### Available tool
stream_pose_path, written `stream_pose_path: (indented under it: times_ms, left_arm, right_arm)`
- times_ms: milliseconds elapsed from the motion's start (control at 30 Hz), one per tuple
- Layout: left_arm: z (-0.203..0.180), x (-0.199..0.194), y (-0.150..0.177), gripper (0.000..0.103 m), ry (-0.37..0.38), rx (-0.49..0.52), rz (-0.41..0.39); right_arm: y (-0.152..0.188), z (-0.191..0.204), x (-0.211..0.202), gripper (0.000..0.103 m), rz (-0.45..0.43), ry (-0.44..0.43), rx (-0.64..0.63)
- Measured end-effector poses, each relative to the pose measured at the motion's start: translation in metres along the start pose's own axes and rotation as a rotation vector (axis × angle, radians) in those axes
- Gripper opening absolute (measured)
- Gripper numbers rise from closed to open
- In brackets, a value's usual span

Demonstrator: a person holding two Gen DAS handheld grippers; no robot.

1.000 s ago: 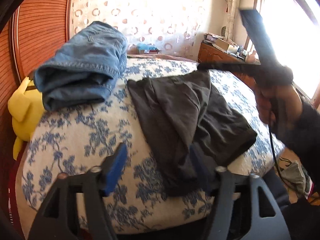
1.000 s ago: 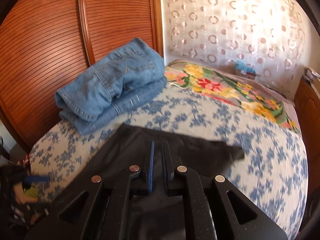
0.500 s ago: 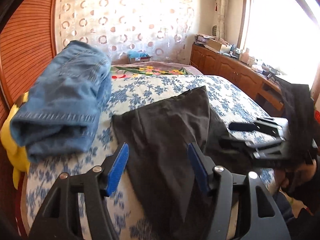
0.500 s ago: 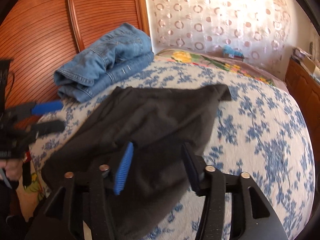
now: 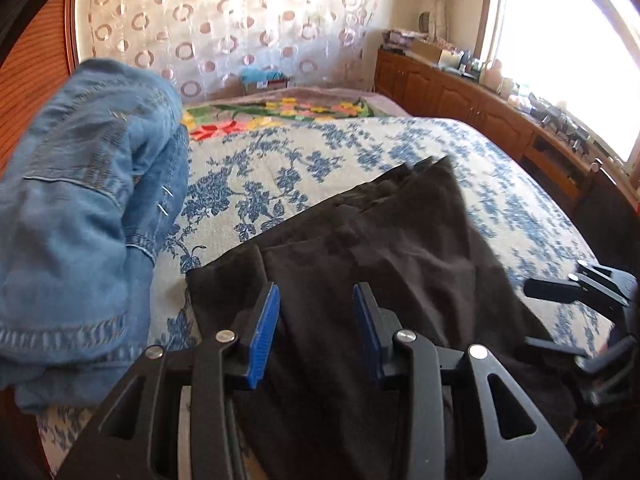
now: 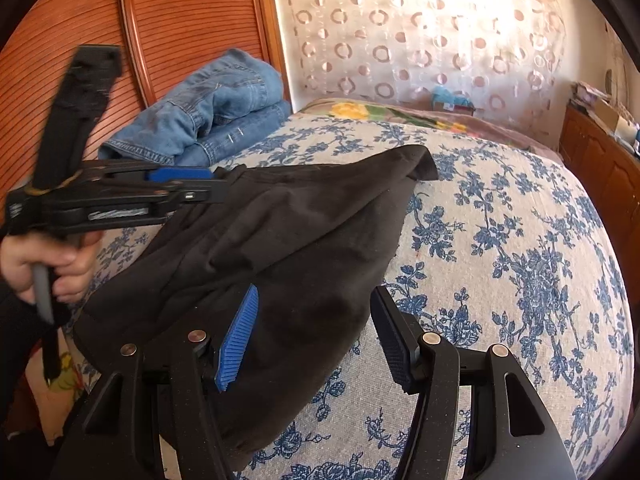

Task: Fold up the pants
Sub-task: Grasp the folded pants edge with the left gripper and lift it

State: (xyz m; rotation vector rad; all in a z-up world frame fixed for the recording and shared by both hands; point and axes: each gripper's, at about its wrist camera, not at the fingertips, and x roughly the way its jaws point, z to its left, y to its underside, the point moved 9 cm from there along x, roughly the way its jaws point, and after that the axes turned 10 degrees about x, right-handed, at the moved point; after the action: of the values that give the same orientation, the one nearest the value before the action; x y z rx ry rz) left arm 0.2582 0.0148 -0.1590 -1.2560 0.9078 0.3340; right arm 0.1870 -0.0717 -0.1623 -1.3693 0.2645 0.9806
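Dark brown pants (image 5: 380, 256) lie folded over on the blue-flowered bedspread (image 5: 280, 164); they also show in the right wrist view (image 6: 296, 240). My left gripper (image 5: 316, 328) is open and empty, low over the pants' near left edge. In the right wrist view the left gripper (image 6: 200, 186) reaches in from the left over the pants' far left edge. My right gripper (image 6: 312, 332) is open and empty, just above the pants' near right edge. In the left wrist view the right gripper (image 5: 560, 316) sits at the right edge beside the pants.
Folded blue jeans (image 5: 80, 208) lie at the bed's left by the wooden headboard (image 6: 80, 20). A floral blanket (image 5: 280, 112) lies at the far end. A wooden dresser (image 5: 480, 112) with clutter runs along the right under the window.
My right gripper let go of the pants and opened, then drew back to their near right edge. My left gripper moved forward and lower over the pants' left edge.
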Motion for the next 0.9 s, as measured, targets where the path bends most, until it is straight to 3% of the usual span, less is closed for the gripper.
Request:
stream_pose_path:
  times_ms: [233,500,800,867,900]
  left_arm:
    - [0.016,0.024,-0.001,0.037,-0.006,-0.034,0.059]
    - [0.011,0.021,-0.011,0.033,0.003,-0.022,0.032]
    - [0.015,0.027,-0.012,0.031,-0.040,-0.018,0.076]
    - [0.016,0.028,-0.011,0.024,-0.043,-0.021,0.080]
    - [0.018,0.029,-0.010,0.015,-0.059,-0.022,0.087]
  right_arm:
    - [0.001,0.001,-0.001,0.060,-0.011,-0.001,-0.004]
    - [0.000,0.001,-0.002,0.060,-0.024,0.004,-0.003]
    - [0.001,0.000,-0.003,0.060,-0.032,0.010,-0.004]
    - [0.001,0.001,-0.003,0.060,-0.033,0.011,-0.006]
    - [0.000,0.001,-0.003,0.060,-0.033,0.011,-0.007]
